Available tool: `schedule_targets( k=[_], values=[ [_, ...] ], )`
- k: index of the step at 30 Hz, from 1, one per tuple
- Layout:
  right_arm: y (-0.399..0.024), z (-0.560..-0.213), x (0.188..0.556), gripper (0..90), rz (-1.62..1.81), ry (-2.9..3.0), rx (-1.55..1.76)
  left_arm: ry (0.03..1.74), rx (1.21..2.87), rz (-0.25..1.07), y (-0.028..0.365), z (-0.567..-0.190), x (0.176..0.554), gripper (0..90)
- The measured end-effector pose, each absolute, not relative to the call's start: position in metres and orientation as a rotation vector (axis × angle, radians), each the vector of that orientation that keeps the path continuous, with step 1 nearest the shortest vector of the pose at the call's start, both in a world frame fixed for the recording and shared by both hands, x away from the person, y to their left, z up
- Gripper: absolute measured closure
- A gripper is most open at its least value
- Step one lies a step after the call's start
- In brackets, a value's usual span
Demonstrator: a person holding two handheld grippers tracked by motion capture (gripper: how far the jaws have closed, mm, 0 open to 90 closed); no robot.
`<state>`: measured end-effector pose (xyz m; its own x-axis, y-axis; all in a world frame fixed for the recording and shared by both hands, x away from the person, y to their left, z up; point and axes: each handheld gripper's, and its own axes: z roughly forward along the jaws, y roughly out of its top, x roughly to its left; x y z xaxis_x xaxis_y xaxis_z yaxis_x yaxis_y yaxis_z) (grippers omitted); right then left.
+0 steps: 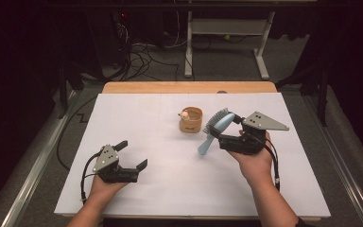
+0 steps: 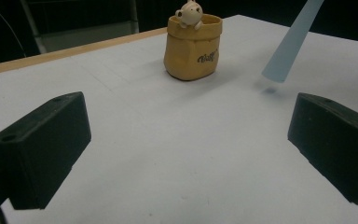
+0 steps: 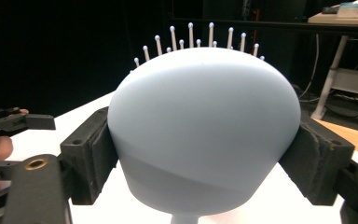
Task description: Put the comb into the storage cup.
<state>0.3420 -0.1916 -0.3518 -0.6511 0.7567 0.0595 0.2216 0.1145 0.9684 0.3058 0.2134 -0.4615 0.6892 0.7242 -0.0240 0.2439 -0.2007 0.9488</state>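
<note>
While your right gripper (image 1: pixel 228 134) is clamped on the broad head of the pale blue hairbrush (image 1: pixel 216 128), its two black jaws press against the left and right flanks of that head, with the foam-like, matte pads (image 3: pixel 93 154) flattened against smooth plastic; the jaws stand fairly wide because the head itself is wide. From the right gripper view the back of the brush is a rounded, egg-smooth dome with a soft satin sheen, and thin pale bristles tipped with small white balls fan out above its upper edge. In the high view the brush is lifted clear of the white table (image 1: pixel 170 189), tilted, with its tapering flat handle slanting down and to the left, its tip hanging just above the surface near the little tan pouch-shaped holder (image 1: pixel 191 120). That holder sits upright a little to the left of the brush, well forward on the table; it looks like a soft, wrinkled sack with dark lettering on its front and a small cream animal figure (image 2: pixel 189 12) peeking over its rim. Your left gripper (image 1: pixel 132 154) rests low at the near left of the table, its blocky black jaws spread well apart with nothing between them but bare white surface
</note>
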Motion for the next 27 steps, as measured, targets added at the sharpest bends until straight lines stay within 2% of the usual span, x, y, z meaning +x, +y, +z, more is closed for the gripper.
schedule_targets(
  k=[27],
  values=[
    [-0.202,-0.342,0.352,20.7,1.539,1.855,0.973,0.778,1.764,0.505,0.215,-0.463,0.306,0.0]
  ],
)
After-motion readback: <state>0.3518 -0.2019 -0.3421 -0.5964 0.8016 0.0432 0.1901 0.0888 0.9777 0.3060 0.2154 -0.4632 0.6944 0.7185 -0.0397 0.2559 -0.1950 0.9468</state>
